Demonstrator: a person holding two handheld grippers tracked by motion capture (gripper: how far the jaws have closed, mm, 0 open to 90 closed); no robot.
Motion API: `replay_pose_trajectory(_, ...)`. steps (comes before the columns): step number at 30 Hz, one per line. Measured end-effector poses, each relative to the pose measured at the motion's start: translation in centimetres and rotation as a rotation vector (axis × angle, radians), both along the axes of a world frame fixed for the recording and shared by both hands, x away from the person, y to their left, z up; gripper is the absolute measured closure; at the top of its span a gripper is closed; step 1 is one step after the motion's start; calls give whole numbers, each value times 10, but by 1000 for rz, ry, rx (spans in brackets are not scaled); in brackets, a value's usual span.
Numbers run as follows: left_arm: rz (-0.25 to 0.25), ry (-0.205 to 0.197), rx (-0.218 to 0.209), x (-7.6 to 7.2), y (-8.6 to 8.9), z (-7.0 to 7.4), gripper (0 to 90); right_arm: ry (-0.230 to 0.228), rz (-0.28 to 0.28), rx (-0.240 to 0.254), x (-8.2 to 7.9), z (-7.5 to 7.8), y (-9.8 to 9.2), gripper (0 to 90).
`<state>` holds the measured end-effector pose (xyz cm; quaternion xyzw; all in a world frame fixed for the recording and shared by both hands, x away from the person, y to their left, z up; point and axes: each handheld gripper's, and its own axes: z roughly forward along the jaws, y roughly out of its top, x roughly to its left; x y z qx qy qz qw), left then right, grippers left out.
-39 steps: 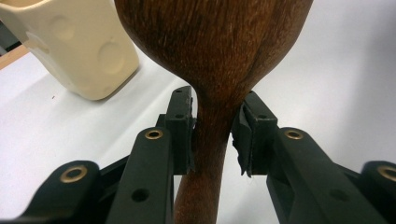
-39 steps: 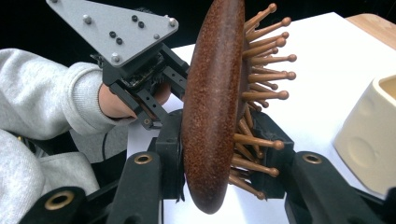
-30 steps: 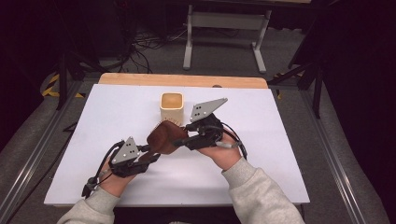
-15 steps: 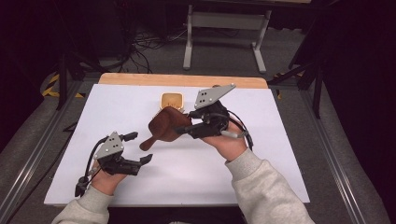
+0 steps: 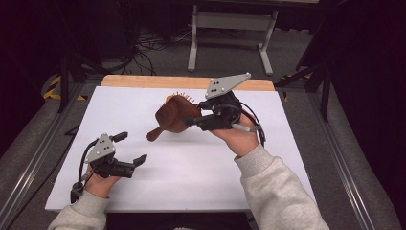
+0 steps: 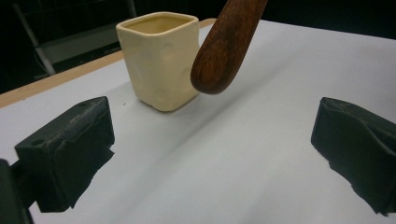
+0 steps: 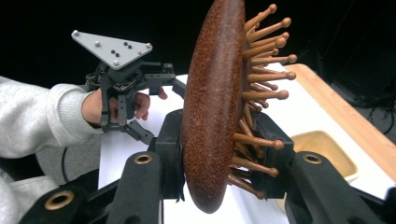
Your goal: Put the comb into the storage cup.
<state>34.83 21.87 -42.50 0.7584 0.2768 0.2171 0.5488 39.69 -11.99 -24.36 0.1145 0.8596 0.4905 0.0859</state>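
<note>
Since the earlier pictures the left gripper (image 5: 130,147) has let go of the brush handle and drawn back toward the near left of the white table (image 5: 182,191); its jaws have just been opening and now stand wide with nothing between them. The right gripper (image 5: 194,120) has lifted the wooden hairbrush (image 5: 173,116) clear of the table. Its jaws are clamped on the brush head, one pad on the smooth back and the other among the pegs, as the right gripper view shows (image 7: 215,116).

The brush hangs in the air over the far middle of the table, handle (image 6: 224,46) slanting down toward the left, just in front of the cream cup (image 6: 161,58). The step in hand looks like carrying the brush to the cup. The next move likely calls for swinging the handle downward and lining it up over the cup's square mouth before lowering.

The cup stands close to the table's far wooden edge (image 5: 143,80), so there is little room beyond it. The near and left parts of the table lie open, and the left gripper sits well apart from the brush's path.
</note>
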Motion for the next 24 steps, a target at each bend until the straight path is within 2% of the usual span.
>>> replay_pose_trajectory(7,2,26,-25,3,9,-4,5,-15,-28,6,4,10,-5,609)
replay_pose_trajectory(13,10,52,-3,8,13,-11,3,-25,-57,13,11,18,-9,608)
replay_pose_trajectory(17,20,50,-5,9,15,-13,4,-35,-70,7,15,22,-10,608)
replay_pose_trajectory(20,32,26,6,8,17,-15,5,-45,-90,0,20,27,-10,608)
replay_pose_trajectory(24,37,28,3,8,18,-16,5,-50,-110,-2,25,30,-11,608)
